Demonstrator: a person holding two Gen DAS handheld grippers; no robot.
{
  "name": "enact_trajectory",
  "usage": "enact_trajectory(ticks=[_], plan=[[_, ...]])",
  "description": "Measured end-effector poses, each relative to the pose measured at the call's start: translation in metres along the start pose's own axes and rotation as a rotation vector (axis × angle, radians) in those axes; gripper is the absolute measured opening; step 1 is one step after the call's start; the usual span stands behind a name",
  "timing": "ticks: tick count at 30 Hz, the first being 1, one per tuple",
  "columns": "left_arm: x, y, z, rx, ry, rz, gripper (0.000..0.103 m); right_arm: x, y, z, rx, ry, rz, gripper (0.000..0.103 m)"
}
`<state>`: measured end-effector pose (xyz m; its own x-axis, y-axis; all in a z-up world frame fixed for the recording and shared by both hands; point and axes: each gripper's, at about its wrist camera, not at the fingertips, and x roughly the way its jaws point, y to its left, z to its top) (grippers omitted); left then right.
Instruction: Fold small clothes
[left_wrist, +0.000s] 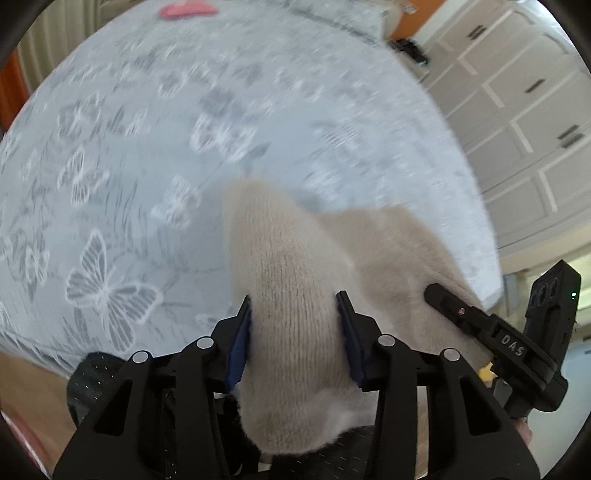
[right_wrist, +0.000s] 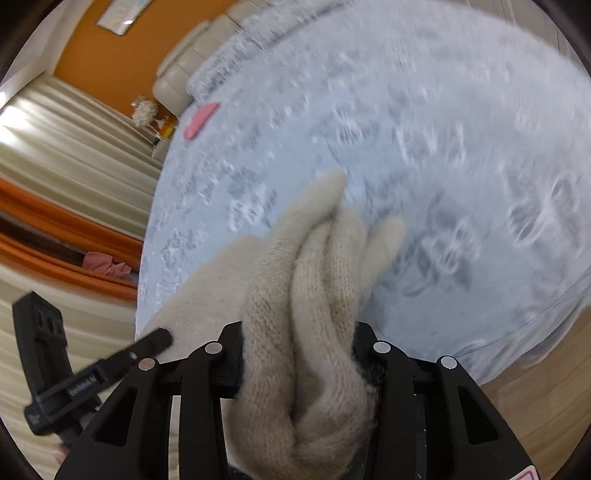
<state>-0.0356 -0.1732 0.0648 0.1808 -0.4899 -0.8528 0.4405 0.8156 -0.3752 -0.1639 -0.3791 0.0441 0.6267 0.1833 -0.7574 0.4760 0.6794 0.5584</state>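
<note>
My left gripper (left_wrist: 294, 308) is clamped on a thick fold of the beige knit garment (left_wrist: 291, 280); my right gripper (right_wrist: 297, 332) pinches a bunched, roped-up wad of the same fuzzy knit (right_wrist: 317, 280). The cloth hangs from my jaws above the bed (left_wrist: 147, 147), a pale blue cover printed with butterflies. Far off on it lies a pink item (right_wrist: 201, 120).

Two tools are in view, the left tool (left_wrist: 294, 306) and the right tool (right_wrist: 297, 334), and one beige knit garment (left_wrist: 295, 280) spans both. One bed (left_wrist: 147, 110) with a butterfly cover lies below. One pink item (right_wrist: 201, 120) rests on it, and one wardrobe (left_wrist: 517, 122) stands beside it.
</note>
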Motion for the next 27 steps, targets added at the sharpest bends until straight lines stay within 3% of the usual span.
enact_trajectory(ticks=[1,3,6,8,9,10,12,14,18,21,23,25,27], plan=[[-0.017,-0.008,0.002,0.02,-0.034,-0.02,0.038,-0.014,0.01,0.002,-0.022,-0.025,-0.002,0.037],[-0.052,-0.025,0.008,0.074,-0.111,-0.06,0.017,-0.048,0.032,0.004,-0.086,-0.095,-0.006,0.038],[-0.102,-0.048,0.016,0.139,-0.212,-0.13,0.016,-0.078,0.061,0.005,-0.141,-0.154,0.08,0.034],[-0.117,-0.053,0.02,0.161,-0.252,-0.115,0.018,-0.081,0.08,0.003,-0.201,-0.187,0.006,0.03],[-0.121,-0.049,0.022,0.153,-0.271,-0.095,0.02,-0.079,0.082,0.003,-0.211,-0.195,-0.025,0.021],[-0.12,-0.042,0.023,0.132,-0.27,-0.077,0.024,-0.073,0.078,0.005,-0.2,-0.188,-0.034,0.007],[-0.106,-0.016,0.021,0.058,-0.221,-0.065,0.038,-0.062,0.058,0.01,-0.142,-0.153,-0.041,0.007],[-0.082,0.016,0.011,-0.039,-0.159,-0.088,0.052,-0.053,0.046,0.014,-0.171,-0.123,-0.13,0.007],[-0.019,0.062,-0.028,-0.184,0.015,-0.106,0.052,-0.051,0.019,0.019,-0.197,-0.147,-0.253,0.018],[0.017,0.073,-0.052,-0.246,0.098,-0.135,0.054,-0.055,0.009,0.021,-0.236,-0.134,-0.294,0.04],[0.036,0.079,-0.062,-0.309,0.129,-0.183,0.066,-0.058,0.006,0.017,-0.29,-0.133,-0.319,0.05],[0.059,0.086,-0.068,-0.402,0.17,-0.242,0.07,-0.055,0.006,0.011,-0.33,-0.124,-0.353,0.067],[0.077,0.084,-0.071,-0.459,0.207,-0.285,0.074,-0.051,-0.003,0.005,-0.366,-0.123,-0.399,0.077]])
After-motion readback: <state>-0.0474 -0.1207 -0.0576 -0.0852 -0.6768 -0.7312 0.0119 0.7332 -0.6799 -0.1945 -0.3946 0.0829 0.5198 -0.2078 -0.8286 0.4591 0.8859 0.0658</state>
